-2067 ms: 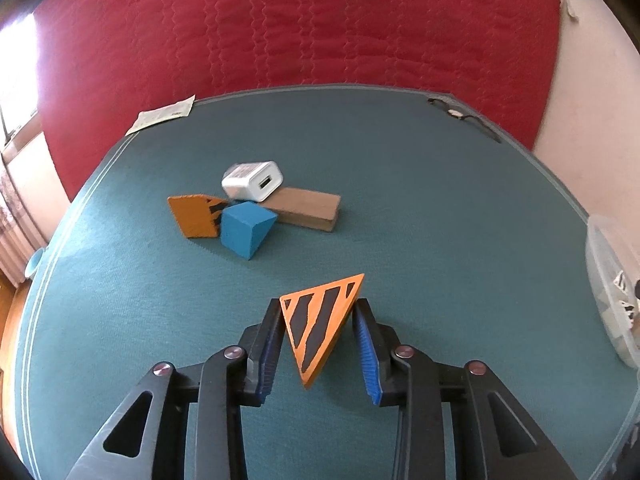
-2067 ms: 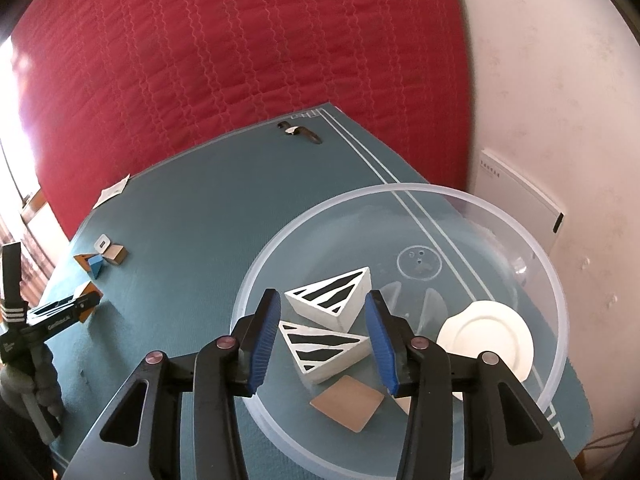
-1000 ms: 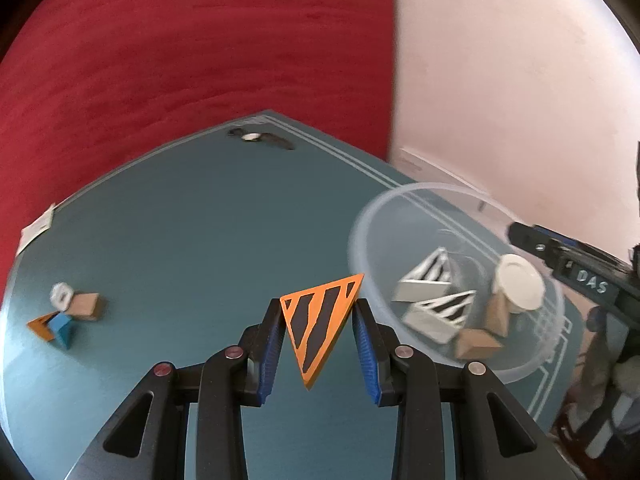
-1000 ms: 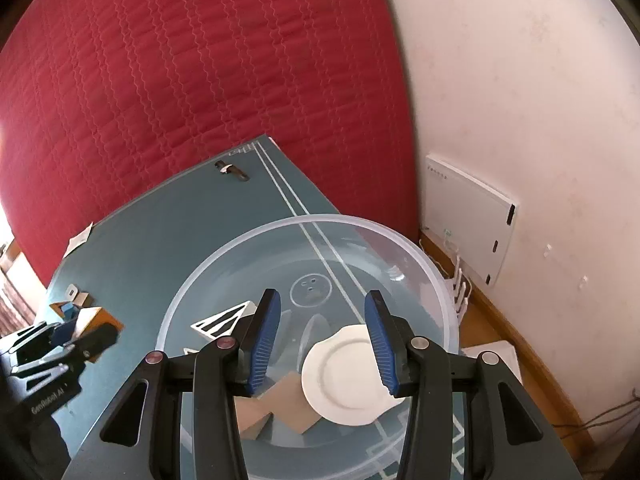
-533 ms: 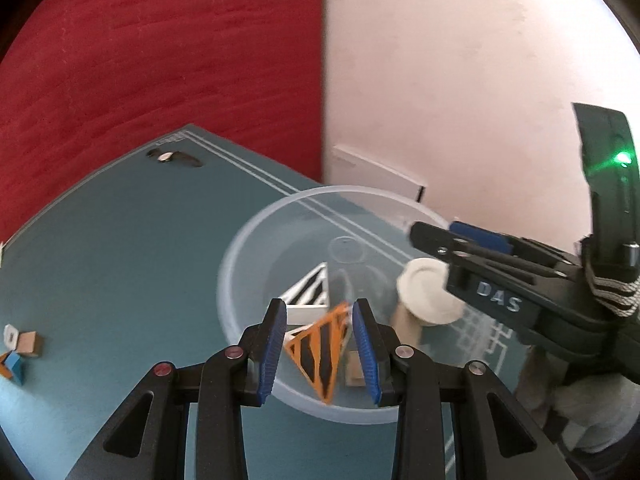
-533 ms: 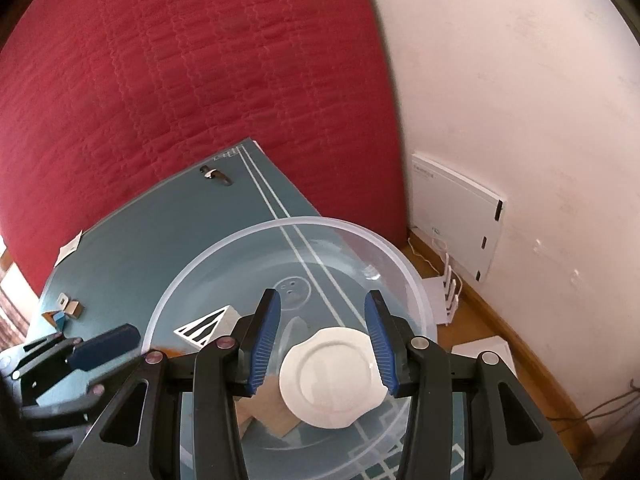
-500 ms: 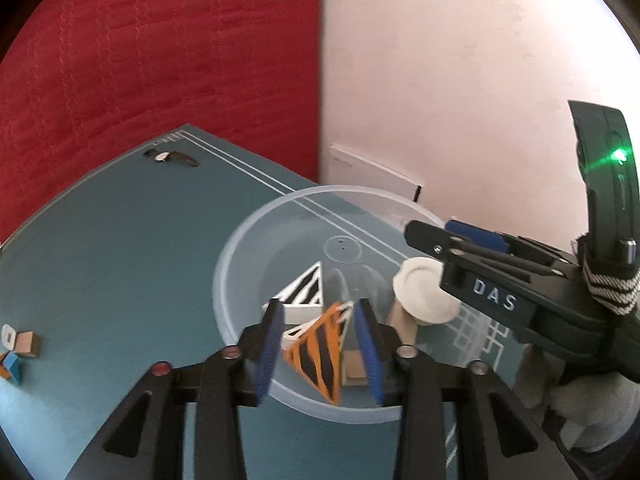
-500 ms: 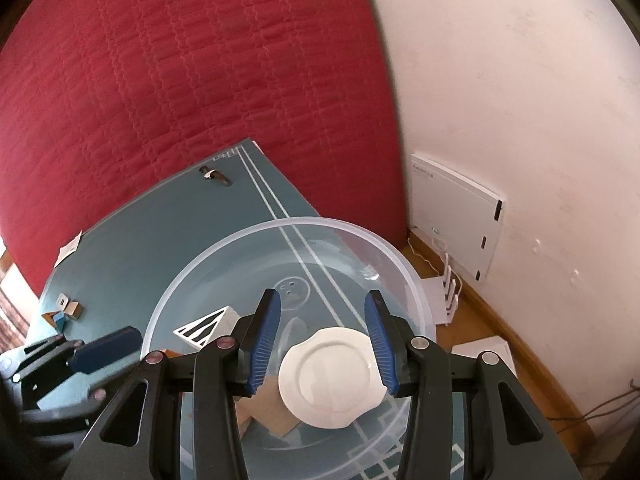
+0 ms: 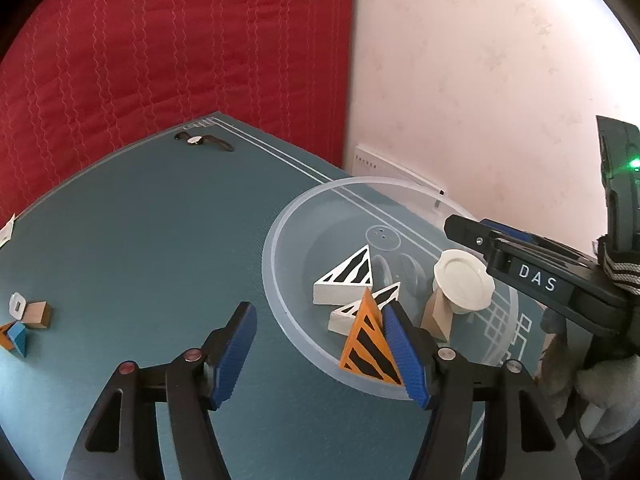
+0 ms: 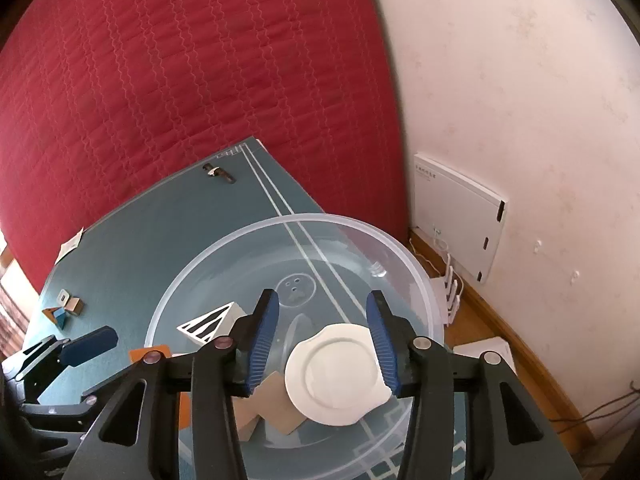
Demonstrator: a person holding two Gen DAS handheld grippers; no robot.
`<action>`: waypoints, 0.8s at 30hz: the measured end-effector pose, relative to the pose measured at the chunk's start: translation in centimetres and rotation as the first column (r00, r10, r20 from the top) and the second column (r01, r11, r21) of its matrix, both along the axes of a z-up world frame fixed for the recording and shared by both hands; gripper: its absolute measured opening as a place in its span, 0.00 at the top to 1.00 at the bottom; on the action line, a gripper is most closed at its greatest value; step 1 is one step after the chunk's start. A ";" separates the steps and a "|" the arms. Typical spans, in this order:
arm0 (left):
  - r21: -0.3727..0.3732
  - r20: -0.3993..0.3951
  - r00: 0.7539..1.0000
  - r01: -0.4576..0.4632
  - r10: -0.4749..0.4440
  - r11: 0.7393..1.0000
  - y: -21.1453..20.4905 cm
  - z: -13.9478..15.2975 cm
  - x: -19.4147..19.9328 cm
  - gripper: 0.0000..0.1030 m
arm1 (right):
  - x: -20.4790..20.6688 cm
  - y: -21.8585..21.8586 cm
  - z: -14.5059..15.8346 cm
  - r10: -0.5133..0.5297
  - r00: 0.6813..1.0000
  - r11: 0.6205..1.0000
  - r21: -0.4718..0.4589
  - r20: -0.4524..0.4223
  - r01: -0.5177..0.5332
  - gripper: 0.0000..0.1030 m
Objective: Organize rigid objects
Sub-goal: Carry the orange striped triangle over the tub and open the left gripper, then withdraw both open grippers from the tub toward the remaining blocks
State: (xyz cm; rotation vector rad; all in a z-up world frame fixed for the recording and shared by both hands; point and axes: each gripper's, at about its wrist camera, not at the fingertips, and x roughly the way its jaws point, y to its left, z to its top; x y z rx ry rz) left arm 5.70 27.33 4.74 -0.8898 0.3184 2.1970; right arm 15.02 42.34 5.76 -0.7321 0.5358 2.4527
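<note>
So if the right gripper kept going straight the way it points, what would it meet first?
Most likely the white plate: it lies right between the right gripper's open fingers, inside the clear bowl. How far above the plate the gripper is, the view doesn't settle.

A red quilted cover (image 10: 192, 92) fills the back of the scene, its wavy stitching running in long lines, and beside it stands a pale, blotchy wall (image 10: 520, 112). Low against that wall leans a white flat panel (image 10: 460, 216) — thin white cables (image 10: 448, 276) loop just under it, above a wooden skirting strip (image 10: 500, 320). On the teal table surface (image 9: 152, 220) — a wristwatch (image 9: 200, 142) near the far corner, a paper slip (image 10: 72, 246) at the edge.
</note>
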 end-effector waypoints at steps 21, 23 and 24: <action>-0.052 0.017 0.996 -0.086 0.087 0.995 -0.4 -1.4 -1.3 0.29 | -0.8 -1.4 0.0 0.037 0.999 0.999 0.008 -0.010 -0.037 0.53; -0.053 0.009 0.995 -0.099 0.100 0.994 -0.5 -1.3 -1.4 0.14 | -0.9 -1.6 0.1 0.040 0.999 0.999 0.014 -0.009 -0.040 0.44; -0.051 0.003 0.994 -0.106 0.107 0.993 -0.6 -1.3 -1.3 0.11 | -1.0 -1.8 0.1 0.042 0.999 0.999 0.017 -0.012 -0.042 0.38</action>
